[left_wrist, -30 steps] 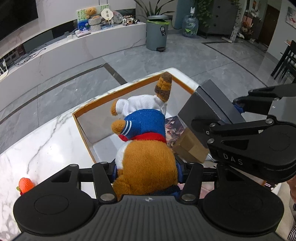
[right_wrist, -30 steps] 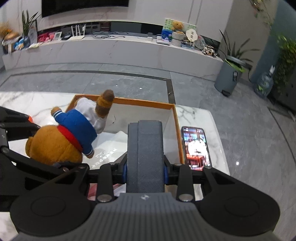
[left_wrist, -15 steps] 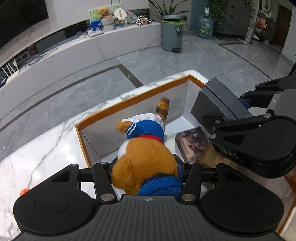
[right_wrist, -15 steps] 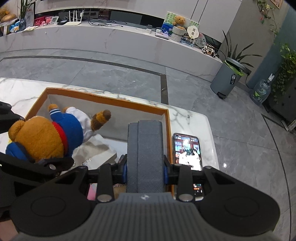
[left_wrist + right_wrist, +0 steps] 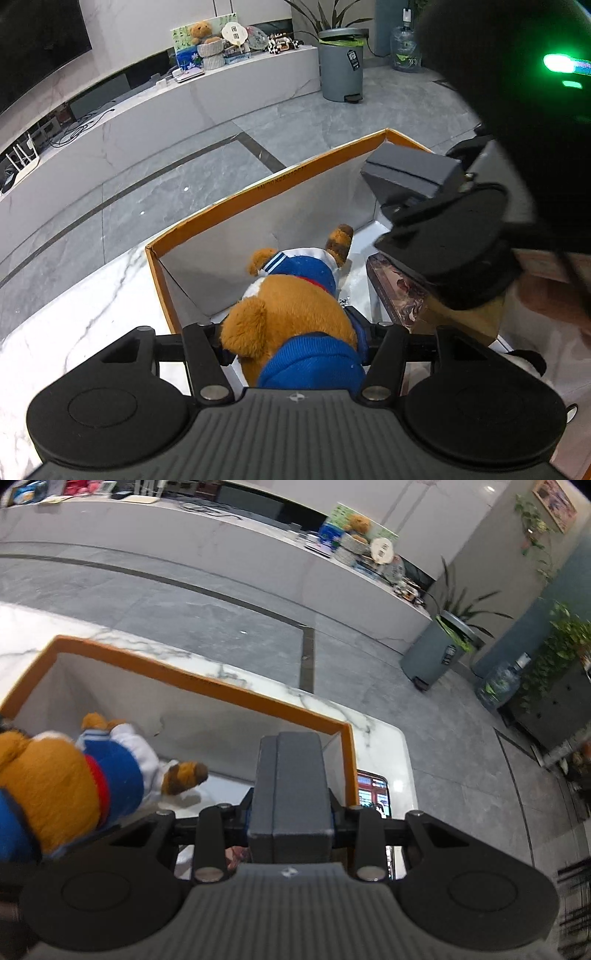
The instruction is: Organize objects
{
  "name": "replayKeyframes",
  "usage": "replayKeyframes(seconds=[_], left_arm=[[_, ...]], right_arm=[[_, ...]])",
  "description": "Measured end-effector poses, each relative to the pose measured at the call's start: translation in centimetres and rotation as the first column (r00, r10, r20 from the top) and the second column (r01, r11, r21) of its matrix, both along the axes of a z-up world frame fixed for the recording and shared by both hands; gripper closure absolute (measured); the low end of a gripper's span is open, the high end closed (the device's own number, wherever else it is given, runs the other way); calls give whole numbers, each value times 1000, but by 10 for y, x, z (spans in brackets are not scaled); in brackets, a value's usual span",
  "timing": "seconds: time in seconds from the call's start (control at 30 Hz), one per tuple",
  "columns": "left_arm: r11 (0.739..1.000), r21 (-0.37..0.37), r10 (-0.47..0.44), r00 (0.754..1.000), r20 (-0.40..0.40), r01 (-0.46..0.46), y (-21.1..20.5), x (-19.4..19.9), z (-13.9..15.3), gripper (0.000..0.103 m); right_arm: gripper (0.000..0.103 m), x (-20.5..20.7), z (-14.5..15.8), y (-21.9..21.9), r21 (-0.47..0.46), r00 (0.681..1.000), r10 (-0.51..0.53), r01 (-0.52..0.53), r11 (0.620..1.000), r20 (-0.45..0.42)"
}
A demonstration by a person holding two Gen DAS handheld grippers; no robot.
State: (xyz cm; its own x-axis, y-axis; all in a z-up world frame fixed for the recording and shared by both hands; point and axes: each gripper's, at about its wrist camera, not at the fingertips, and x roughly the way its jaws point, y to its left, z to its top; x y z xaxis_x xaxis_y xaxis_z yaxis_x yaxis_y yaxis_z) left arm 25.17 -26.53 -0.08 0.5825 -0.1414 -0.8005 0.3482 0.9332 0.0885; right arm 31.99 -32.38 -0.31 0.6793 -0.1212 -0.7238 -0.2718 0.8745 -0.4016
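A brown plush toy [image 5: 295, 306] in a blue and white sweater hangs head-down inside the orange-rimmed white box [image 5: 258, 188]. My left gripper [image 5: 291, 328] holds it by the lower body. The jaws are opening, and the toy still fills the gap and touches both fingers. My right gripper [image 5: 291, 812] is shut on a dark grey case [image 5: 291, 775], held over the right-hand wall of the box [image 5: 184, 675]. In the left wrist view that case [image 5: 410, 173] hovers by the box's far right corner. The right wrist view shows the toy [image 5: 66, 782] at the left.
Inside the box lie a picture-covered flat pack [image 5: 399, 291] and a small cardboard carton [image 5: 461, 317], under the right gripper. A phone [image 5: 371, 794] with its screen lit lies on the marble table just outside the right wall. A person's hand [image 5: 554, 295] is at the right edge.
The left gripper has sunk, taking the toy down into the box and tipping it forward. The right gripper has carried the grey case towards the box's right wall.
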Motion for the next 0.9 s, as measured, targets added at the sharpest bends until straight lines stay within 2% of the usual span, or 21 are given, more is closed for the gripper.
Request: replayKeyframes(seconds=[0.17, 0.23, 0.27, 0.37, 0.4, 0.63, 0.7, 0.8, 0.83, 0.9], left_arm=[[999, -36, -16, 1000, 0, 16, 2, -5, 1, 30], [999, -42, -22, 1000, 4, 22, 2, -8, 2, 26], [999, -41, -25, 1000, 7, 25, 2, -9, 2, 26], [999, -43, -28, 999, 16, 29, 3, -13, 5, 23], [999, -42, -23, 1000, 19, 24, 4, -14, 6, 17], [997, -78, -16, 999, 37, 18, 16, -15, 20, 16], [997, -80, -11, 999, 44, 15, 18, -17, 23, 16], [997, -82, -6, 999, 48, 10, 17, -15, 26, 16], [997, -81, -7, 999, 48, 11, 17, -16, 27, 17], [998, -68, -14, 998, 54, 18, 17, -17, 25, 19]], right_arm=[[67, 4, -8, 9, -37, 999, 1, -3, 999, -32], [61, 4, -9, 10, -26, 999, -10, 9, 1000, -41], [57, 2, -8, 10, -16, 999, -15, 15, 1000, -39], [57, 1, -4, 8, 35, 998, -32, 34, 999, -54], [57, 0, -2, 6, 54, 997, -40, 43, 998, -61], [55, -6, 15, 4, 174, 995, -54, 68, 982, -85], [56, -11, 19, 7, 197, 994, -49, 67, 978, -94], [66, -16, 21, 10, 225, 991, -37, 65, 972, -127], [70, -16, 20, 9, 250, 988, -30, 68, 966, -151], [70, -14, 19, 7, 311, 980, -21, 84, 947, -198]])
